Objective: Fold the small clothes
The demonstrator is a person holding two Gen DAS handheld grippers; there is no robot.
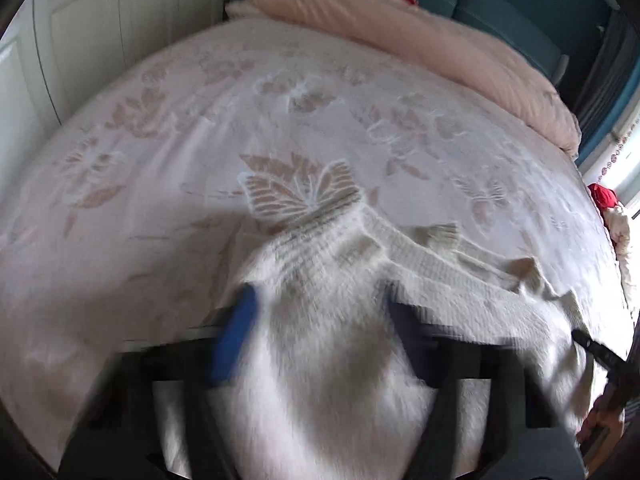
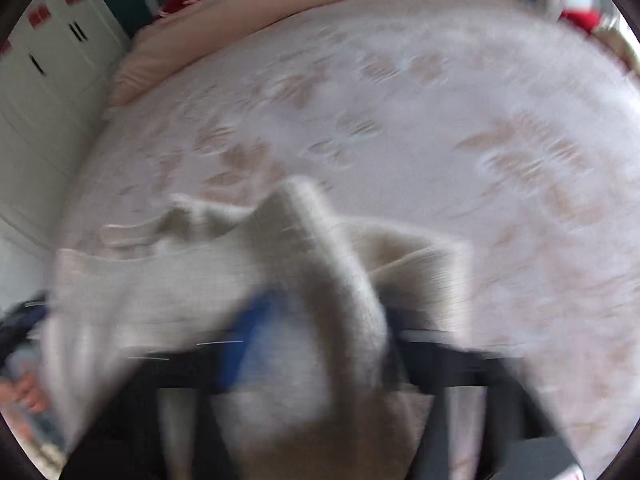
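A small cream knitted garment with a ribbed hem hangs over the bed between the two grippers. My left gripper is shut on one bunched end of it, cloth filling the gap between the blue-padded fingers. In the right wrist view the same garment drapes leftward, and my right gripper is shut on a fold of it. Both views are blurred by motion. The other gripper's black tip shows at the far right edge of the left view.
The bed carries a pale pink sheet with butterfly and flower print. A pink quilt lies rolled along the far edge. Red cloth sits at the right bedside. White cupboard doors stand to the left.
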